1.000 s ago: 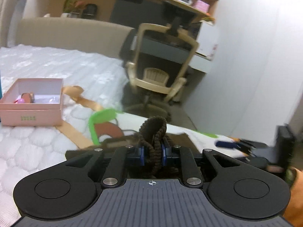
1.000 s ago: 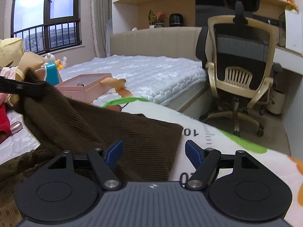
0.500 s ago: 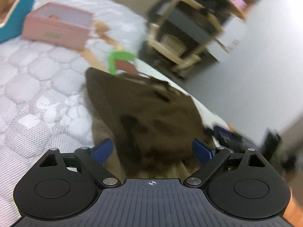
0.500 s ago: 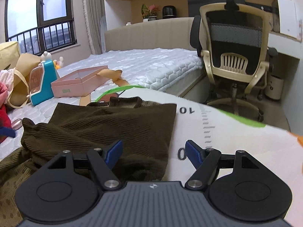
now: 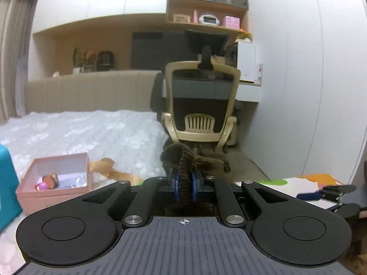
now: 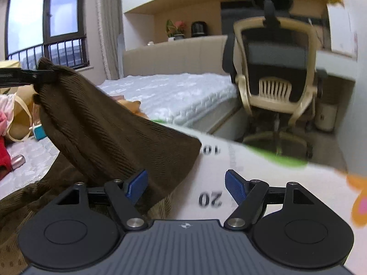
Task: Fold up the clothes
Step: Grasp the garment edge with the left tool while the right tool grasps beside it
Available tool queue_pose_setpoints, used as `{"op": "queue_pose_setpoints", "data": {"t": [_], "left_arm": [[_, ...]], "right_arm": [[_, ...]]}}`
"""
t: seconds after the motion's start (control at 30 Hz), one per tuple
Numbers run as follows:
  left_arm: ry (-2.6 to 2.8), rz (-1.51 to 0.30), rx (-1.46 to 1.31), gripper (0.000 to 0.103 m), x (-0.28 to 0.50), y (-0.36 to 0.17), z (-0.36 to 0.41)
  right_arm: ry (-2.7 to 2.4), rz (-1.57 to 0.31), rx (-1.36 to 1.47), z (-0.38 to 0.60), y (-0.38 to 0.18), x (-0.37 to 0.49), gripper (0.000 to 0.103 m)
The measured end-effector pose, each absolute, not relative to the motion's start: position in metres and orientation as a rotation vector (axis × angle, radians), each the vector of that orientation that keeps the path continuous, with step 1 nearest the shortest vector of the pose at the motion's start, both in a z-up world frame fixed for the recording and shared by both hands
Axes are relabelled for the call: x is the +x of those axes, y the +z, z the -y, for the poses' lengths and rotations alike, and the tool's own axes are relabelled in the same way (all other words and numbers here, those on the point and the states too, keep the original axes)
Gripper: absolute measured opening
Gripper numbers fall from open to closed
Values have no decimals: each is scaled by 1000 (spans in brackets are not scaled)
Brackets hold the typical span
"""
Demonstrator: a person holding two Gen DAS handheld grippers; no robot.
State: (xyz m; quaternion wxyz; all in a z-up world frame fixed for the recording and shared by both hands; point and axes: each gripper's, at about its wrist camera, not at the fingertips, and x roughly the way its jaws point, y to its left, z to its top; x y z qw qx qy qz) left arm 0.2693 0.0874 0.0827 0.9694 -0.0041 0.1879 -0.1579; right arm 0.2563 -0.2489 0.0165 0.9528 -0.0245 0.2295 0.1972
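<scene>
left claw [image 5: 183, 184]: gripping brown garment [image 6: 110, 133], lifting a corner
right claw [image 6: 186, 186]: hanging released
progress: folding barely starting

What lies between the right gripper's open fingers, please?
In the right wrist view, only the white printed mat lies between the right gripper fingers; the brown garment overlaps the left one.

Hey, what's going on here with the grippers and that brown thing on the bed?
A person is folding clothes on a bed with two handheld grippers. The left gripper is shut on a bunched corner of a brown ribbed garment and holds it up off the bed, so the cloth hangs in a slope down to the printed mat. The right gripper is open and holds nothing, its left finger at the garment's lower edge. A pink box sits on the mattress nearby.
</scene>
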Motion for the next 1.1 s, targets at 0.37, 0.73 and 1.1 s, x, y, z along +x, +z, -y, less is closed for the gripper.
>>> {"op": "queue_pose_setpoints", "data": {"t": [0.37,0.73,1.1], "left_arm": [[-295,-657,-175,70,280,29,-154],[-419,-797,-395,79,324,-22,-136],[-344,-807,-609,85,379,-47,-182]], "right_arm": [[528,-564,-156,193,38,306,70],[588,-718,-117,168,-6,322,70],[483,-742,-52,182,-22,377,68]]}}
